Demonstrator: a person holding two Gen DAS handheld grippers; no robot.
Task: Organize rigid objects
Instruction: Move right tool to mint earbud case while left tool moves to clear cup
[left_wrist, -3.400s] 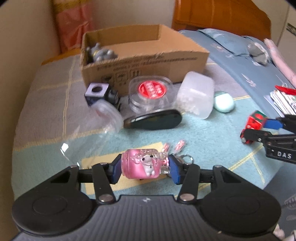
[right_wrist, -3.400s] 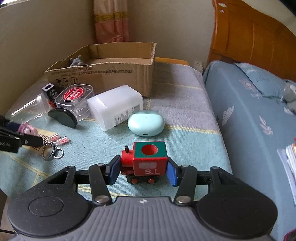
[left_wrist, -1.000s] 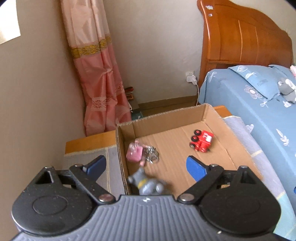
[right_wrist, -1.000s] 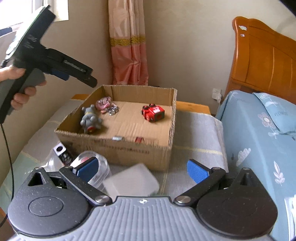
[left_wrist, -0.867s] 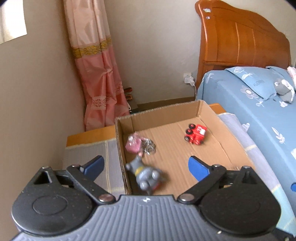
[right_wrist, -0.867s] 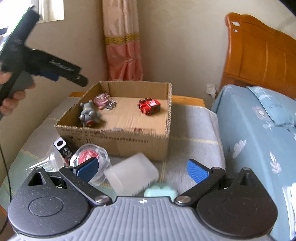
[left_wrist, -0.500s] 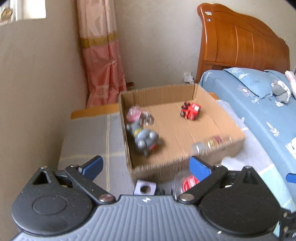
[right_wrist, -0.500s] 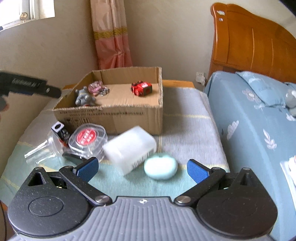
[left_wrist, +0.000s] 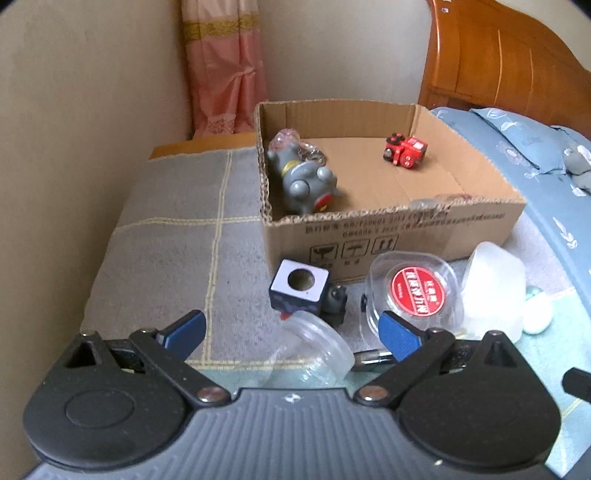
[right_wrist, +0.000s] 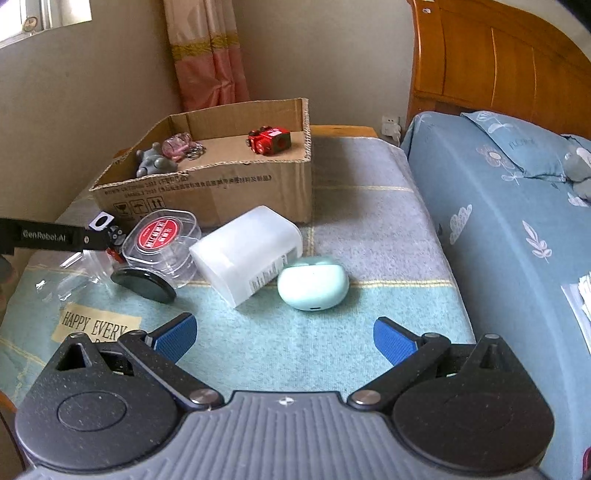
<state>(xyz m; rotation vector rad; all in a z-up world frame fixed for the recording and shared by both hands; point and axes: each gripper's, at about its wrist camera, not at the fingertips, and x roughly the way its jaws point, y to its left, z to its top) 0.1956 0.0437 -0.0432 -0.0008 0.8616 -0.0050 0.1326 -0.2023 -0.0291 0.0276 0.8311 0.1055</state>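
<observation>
A cardboard box (left_wrist: 406, 229) (right_wrist: 236, 192) holds a grey toy figure (left_wrist: 303, 177), a pink keychain (right_wrist: 177, 146) and a red toy train (left_wrist: 404, 151) (right_wrist: 269, 140). In front of it lie a dark cube toy (left_wrist: 299, 288), a clear jar (left_wrist: 314, 350), a clear round case with a red label (left_wrist: 417, 291) (right_wrist: 162, 236), a frosted white box (right_wrist: 247, 254), a mint earbud case (right_wrist: 312, 282) and a black oval lid (right_wrist: 144, 284). My left gripper (left_wrist: 291, 332) is open over the clear jar. My right gripper (right_wrist: 284, 338) is open and empty, short of the earbud case.
The items lie on a grey and teal blanket (right_wrist: 362, 221). A bed with blue bedding (right_wrist: 517, 206) and a wooden headboard (right_wrist: 498, 66) is on the right. A wall and a pink curtain (left_wrist: 225, 66) stand behind the box.
Both grippers let their toys go into the box, opened, and have pulled back and down toward the items in front of the box.
</observation>
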